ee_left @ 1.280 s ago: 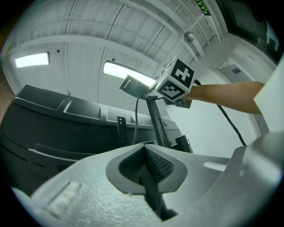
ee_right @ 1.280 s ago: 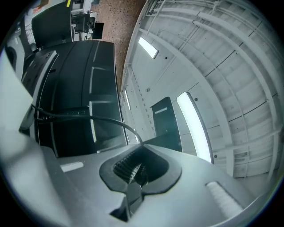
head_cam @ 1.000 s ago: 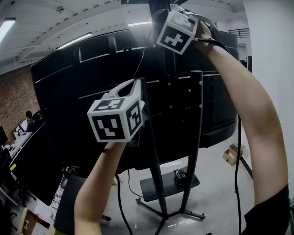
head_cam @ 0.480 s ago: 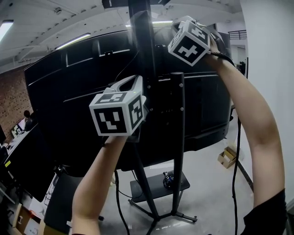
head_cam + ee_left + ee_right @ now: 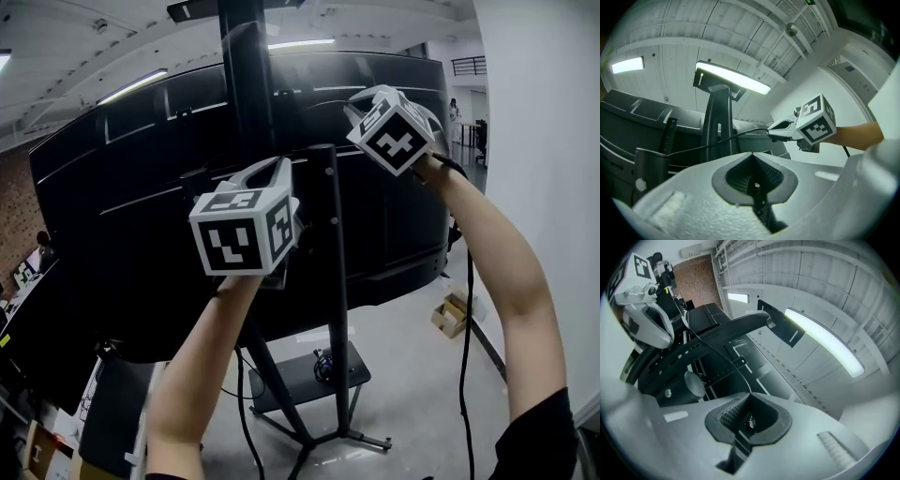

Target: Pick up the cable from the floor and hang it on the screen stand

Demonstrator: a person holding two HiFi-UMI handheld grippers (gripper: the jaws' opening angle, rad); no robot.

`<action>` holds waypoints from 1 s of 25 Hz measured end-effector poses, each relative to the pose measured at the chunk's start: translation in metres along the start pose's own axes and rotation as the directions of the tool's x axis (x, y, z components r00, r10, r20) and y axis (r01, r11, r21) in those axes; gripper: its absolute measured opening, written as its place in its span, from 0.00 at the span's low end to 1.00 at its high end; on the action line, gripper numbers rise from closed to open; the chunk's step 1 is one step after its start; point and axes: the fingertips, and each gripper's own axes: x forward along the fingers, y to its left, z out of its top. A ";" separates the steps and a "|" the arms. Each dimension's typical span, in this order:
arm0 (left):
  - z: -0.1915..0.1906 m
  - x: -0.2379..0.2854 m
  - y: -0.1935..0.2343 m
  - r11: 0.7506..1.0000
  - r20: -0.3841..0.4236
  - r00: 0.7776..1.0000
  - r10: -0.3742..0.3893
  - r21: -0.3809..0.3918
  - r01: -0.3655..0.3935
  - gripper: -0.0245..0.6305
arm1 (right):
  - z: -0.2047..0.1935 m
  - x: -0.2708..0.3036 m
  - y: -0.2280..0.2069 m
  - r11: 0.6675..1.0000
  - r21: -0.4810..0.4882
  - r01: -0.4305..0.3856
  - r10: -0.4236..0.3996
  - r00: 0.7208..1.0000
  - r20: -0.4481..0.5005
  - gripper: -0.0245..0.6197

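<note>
The black cable (image 5: pixel 736 137) runs taut from my right gripper (image 5: pixel 770 133) leftward past the screen stand's upright column (image 5: pixel 715 122). In the head view both grippers are raised against the back of the big black screen (image 5: pixel 141 216). My left gripper (image 5: pixel 281 178) is beside the thin stand post (image 5: pixel 333 281). My right gripper (image 5: pixel 354 108) is higher and further right. Both stand shut, and a thin cable (image 5: pixel 737 361) leaves the right jaws (image 5: pixel 749 397). One length of cable (image 5: pixel 464 356) hangs beside my right arm down to the floor, and another (image 5: pixel 240 394) hangs below my left arm.
The stand's legs and low shelf (image 5: pixel 300 375) spread over the floor below me. A cardboard box (image 5: pixel 448 314) lies on the floor at the right. A white wall (image 5: pixel 544 141) is close on the right. Desks stand at the far left.
My right gripper has come down and to the right along the top of the screen. The left gripper has stayed about where it was, and the stand has slid left in view.
</note>
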 end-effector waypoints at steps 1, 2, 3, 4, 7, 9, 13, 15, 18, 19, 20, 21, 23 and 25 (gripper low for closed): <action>0.000 0.002 -0.004 1.000 0.004 1.000 -0.003 0.005 0.003 0.03 | -0.006 -0.001 0.004 0.999 0.031 -0.017 0.017 1.000 -0.002 0.06; -0.001 0.004 -0.008 1.000 0.004 1.000 -0.007 0.009 0.007 0.03 | -0.012 -0.001 0.007 0.998 0.058 -0.030 0.030 1.000 -0.002 0.06; -0.003 0.007 -0.012 1.000 0.000 1.000 -0.011 0.011 0.011 0.03 | -0.016 -0.001 0.009 0.996 0.081 -0.040 0.041 0.999 -0.002 0.06; -0.004 0.009 -0.014 1.000 -0.005 1.000 -0.015 0.010 0.015 0.04 | -0.021 -0.001 0.012 0.993 0.105 -0.052 0.052 0.999 -0.002 0.06; -0.010 0.013 -0.018 1.000 -0.020 1.000 -0.015 -0.002 0.015 0.03 | -0.031 -0.002 0.023 0.979 0.180 -0.090 0.092 0.996 -0.003 0.06; -0.014 0.015 -0.020 1.000 -0.028 1.000 -0.013 -0.008 0.012 0.03 | -0.037 -0.003 0.031 0.969 0.223 -0.107 0.110 0.994 -0.003 0.06; -0.018 0.018 -0.027 1.000 -0.034 0.999 -0.012 -0.006 0.011 0.03 | -0.050 -0.004 0.044 0.949 0.292 -0.115 0.123 0.992 -0.011 0.06; -0.018 0.019 -0.030 1.000 -0.035 0.999 -0.008 -0.003 0.008 0.04 | -0.053 -0.005 0.048 0.942 0.313 -0.117 0.128 0.992 -0.013 0.06; -0.019 0.018 -0.035 1.000 -0.037 0.999 -0.004 -0.008 0.003 0.03 | -0.059 -0.008 0.057 0.918 0.371 -0.140 0.151 0.989 -0.001 0.06; -0.019 0.018 -0.037 1.000 -0.038 0.999 -0.001 -0.010 0.001 0.03 | -0.060 -0.009 0.059 0.904 0.400 -0.149 0.158 0.987 0.010 0.06; -0.020 0.018 -0.038 1.000 -0.039 0.999 0.002 -0.012 -0.003 0.03 | -0.061 -0.010 0.061 0.887 0.433 -0.159 0.165 0.986 0.024 0.06; -0.021 0.018 -0.039 1.000 -0.041 0.999 0.006 -0.014 -0.007 0.03 | -0.061 -0.010 0.063 0.868 0.467 -0.171 0.173 0.984 0.040 0.06; -0.023 0.017 -0.041 1.000 -0.046 0.999 0.015 -0.018 -0.016 0.03 | -0.061 -0.009 0.069 0.822 0.534 -0.199 0.188 0.979 0.076 0.05; -0.026 0.015 -0.043 0.999 -0.051 0.998 0.026 -0.024 -0.027 0.03 | -0.061 -0.009 0.076 0.770 0.596 -0.228 0.198 0.973 0.117 0.05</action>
